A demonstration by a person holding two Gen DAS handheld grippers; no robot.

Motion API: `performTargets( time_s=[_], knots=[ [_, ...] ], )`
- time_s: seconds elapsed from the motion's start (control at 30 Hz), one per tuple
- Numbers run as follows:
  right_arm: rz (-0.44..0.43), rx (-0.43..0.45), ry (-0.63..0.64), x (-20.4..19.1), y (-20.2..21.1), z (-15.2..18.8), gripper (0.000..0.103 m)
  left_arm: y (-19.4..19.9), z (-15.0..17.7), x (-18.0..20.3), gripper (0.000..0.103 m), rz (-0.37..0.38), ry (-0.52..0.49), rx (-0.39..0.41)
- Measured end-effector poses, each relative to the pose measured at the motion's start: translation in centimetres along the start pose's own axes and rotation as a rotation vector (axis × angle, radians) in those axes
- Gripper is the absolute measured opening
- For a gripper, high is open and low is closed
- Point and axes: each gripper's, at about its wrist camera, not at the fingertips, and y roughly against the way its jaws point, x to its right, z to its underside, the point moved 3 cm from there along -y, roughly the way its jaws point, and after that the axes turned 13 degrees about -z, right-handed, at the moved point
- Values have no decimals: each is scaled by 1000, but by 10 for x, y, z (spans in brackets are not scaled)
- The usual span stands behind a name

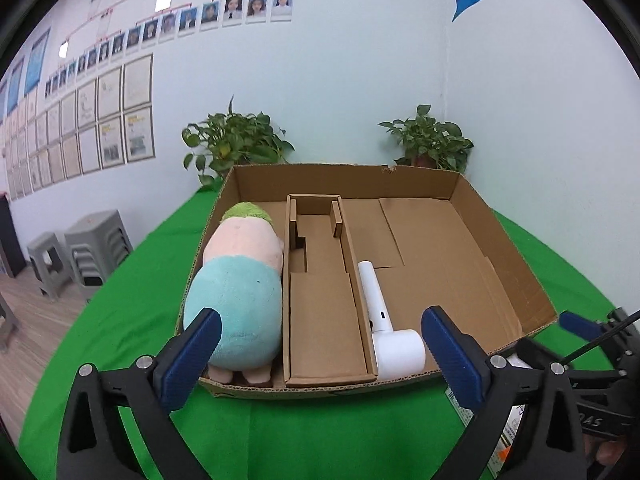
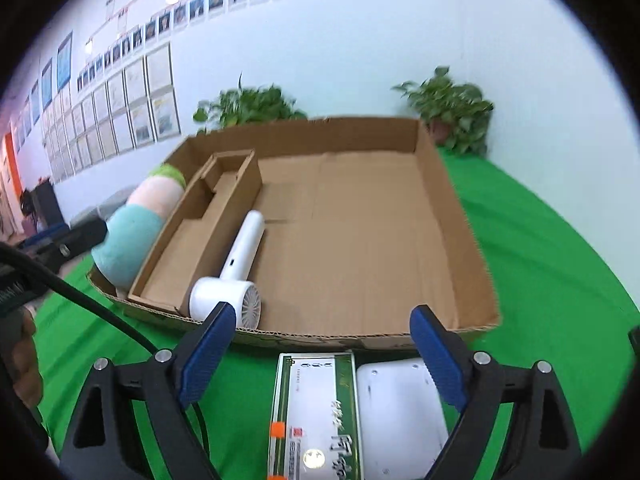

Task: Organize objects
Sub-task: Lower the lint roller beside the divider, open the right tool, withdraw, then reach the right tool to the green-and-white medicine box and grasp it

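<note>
Box (image 1: pixel 508 240) half packed, both grippers empty.
Plush (image 1: pixel 236 292) fills the left slot and dryer (image 1: pixel 386 328) lies beside the middle divider; green carton (image 2: pixel 316 412) and white case (image 2: pixel 400 412) wait on the cloth near the box. Left gripper (image 1: pixel 320 356) and right gripper (image 2: pixel 324 356) gape wide, holding nothing. Carton and case are cut off below.

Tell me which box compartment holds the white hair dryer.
The wide right section of the cardboard box; the hair dryer lies against the divider. The plush toy fills the left.
</note>
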Motion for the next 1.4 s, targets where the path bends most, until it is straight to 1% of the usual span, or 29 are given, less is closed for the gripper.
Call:
performTargets(
  time_s=[0.07, 0.1, 0.13, 0.17, 0.2, 0.23, 0.27, 0.3, 0.37, 0.4, 0.43, 0.47, 0.5, 0.53, 0.57, 0.6, 0.7, 0.8, 0.9, 0.93, 1.07, 1.13, 1.2, 1.3, 1.37, 1.4],
  knots=[
    [9, 30, 4, 0, 6, 1, 87, 7, 5, 4, 101, -21, 0, 14],
    [13, 42, 7, -1, 7, 1, 76, 10, 7, 6, 101, -22, -2, 20],
    [17, 54, 14, 0, 9, 2, 54, 12, 9, 8, 97, -22, -4, 23],
    [23, 55, 17, 1, 12, 3, 42, 13, 11, 10, 91, -25, -4, 24],
    [26, 51, 16, 2, 12, 5, 21, 13, 12, 11, 59, -14, -9, 22],
    [18, 44, 10, 3, 11, 6, 12, 10, 13, 15, 11, 14, -26, 4],
    [5, 37, 4, 5, 11, 8, 12, 8, 16, 20, 0, 33, -44, -28],
    [1, 34, 3, 6, 11, 9, 12, 6, 18, 21, 1, 36, -41, -43],
    [-3, 31, 12, 6, 12, 10, 12, 8, 18, 19, 1, 42, -21, -36],
    [-5, 31, 15, 6, 13, 11, 15, 8, 18, 18, 1, 31, -15, -33],
    [-9, 28, 18, 6, 12, 11, 37, 9, 17, 17, 16, 7, -10, -30],
    [-4, 19, 22, 7, 12, 12, 56, 9, 16, 16, 31, -19, -8, -27],
    [-1, 13, 22, 7, 11, 13, 93, 9, 16, 14, 76, -28, -2, -20],
    [-8, 15, 13, 9, 10, 14, 100, 10, 15, 13, 103, -25, 10, -11],
    [-8, 17, 6, 10, 10, 15, 100, 12, 16, 9, 102, -23, 33, 5],
    [-10, 12, 1, 10, 9, 16, 100, 11, 16, 7, 102, -18, 44, 1],
    [-38, -14, -6, 12, 6, 21, 101, 7, 20, 4, 102, -13, 43, -39],
    [-63, -11, -10, 12, 9, 25, 101, 2, 21, -1, 102, 5, 50, -55],
    [-85, -12, 17, 10, 13, 30, 101, -1, 26, -3, 102, 15, 50, -74],
    [-109, -15, 33, 8, 16, 33, 101, -2, 27, -3, 102, 42, 37, -82],
    [-173, -36, 105, -4, 29, 48, 101, -9, 35, -2, 102, 99, 34, -133],
    [-223, -58, 147, -13, 37, 59, 101, -15, 40, 2, 102, 141, 29, -175],
    [-249, -86, 168, -19, 41, 69, 101, -22, 45, 10, 102, 193, 15, -223],
    [-277, -162, 132, -18, 41, 90, 101, -31, 50, 20, 102, 241, 0, -262],
    [-266, -197, 96, -12, 40, 102, 101, -35, 50, 29, 102, 264, -16, -271],
    [-253, -203, 85, -10, 40, 106, 102, -37, 49, 36, 102, 288, -28, -274]
  ],
)
